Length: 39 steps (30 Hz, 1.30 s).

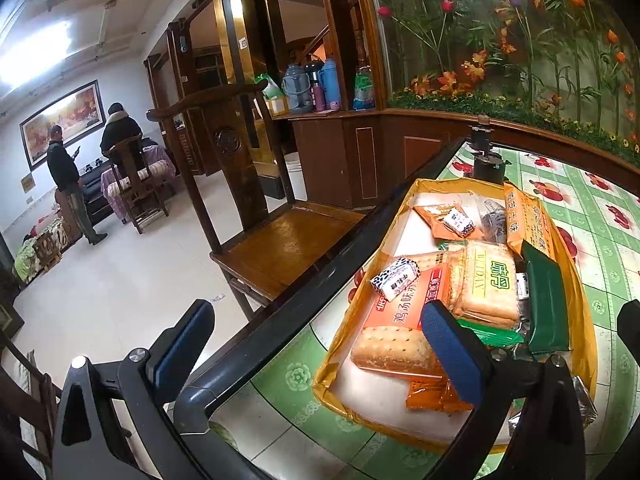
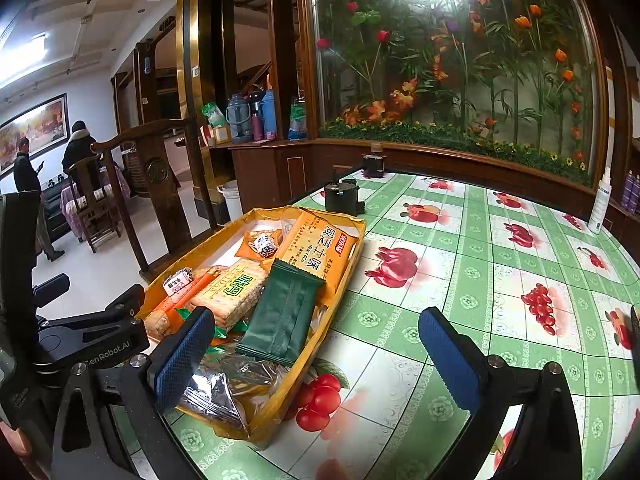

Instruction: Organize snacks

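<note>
Both grippers' blue fingers gape wide and hold nothing, the left gripper (image 1: 320, 344) straddling the near end of the yellow tray (image 2: 352, 256), the right gripper (image 2: 316, 352) at its near right corner, with a green pack (image 2: 280, 320), biscuits (image 2: 232, 292) and orange packs (image 2: 316, 252) piled inside, and a wooden chair (image 1: 256, 248) beyond its left side.

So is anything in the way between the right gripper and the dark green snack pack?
Nothing visible blocks it. The right gripper is open, and the dark green snack pack lies on top of the pile in the yellow tray, just ahead of the gripper's left finger.
</note>
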Each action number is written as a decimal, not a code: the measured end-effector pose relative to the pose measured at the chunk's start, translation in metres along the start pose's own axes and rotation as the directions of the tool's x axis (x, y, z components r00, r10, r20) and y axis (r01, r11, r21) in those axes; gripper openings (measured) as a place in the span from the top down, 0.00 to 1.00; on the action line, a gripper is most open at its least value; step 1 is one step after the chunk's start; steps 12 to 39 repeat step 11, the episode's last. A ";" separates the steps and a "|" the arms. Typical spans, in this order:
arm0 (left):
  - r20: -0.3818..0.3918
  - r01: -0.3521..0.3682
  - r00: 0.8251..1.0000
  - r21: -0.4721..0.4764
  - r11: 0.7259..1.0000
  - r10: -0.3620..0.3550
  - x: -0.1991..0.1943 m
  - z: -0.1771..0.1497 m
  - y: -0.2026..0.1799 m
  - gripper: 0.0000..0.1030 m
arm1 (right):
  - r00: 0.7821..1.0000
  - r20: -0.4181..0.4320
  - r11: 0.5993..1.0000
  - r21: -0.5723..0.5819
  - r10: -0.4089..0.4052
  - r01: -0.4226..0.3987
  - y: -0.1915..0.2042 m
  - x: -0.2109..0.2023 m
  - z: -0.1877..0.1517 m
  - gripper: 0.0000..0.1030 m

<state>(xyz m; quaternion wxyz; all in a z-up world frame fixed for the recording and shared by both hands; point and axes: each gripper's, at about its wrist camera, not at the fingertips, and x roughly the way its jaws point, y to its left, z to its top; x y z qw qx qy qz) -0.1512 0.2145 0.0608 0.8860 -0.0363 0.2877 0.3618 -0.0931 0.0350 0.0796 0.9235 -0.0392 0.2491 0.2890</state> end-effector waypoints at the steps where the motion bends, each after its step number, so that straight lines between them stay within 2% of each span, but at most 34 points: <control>1: 0.001 -0.003 1.000 0.001 1.000 0.003 0.000 -0.001 0.001 0.00 | 1.000 0.000 1.000 0.001 0.000 0.000 0.000 0.000 0.000 0.00; 11: 0.019 -0.041 0.999 0.019 0.999 0.040 -0.007 -0.002 0.006 0.00 | 1.000 0.002 1.000 -0.001 0.000 0.000 0.000 0.000 0.000 0.00; 39: 0.019 -0.041 0.999 0.019 0.999 0.040 -0.007 -0.002 0.006 0.00 | 1.000 0.002 1.000 -0.001 0.000 0.000 0.000 0.000 0.000 0.00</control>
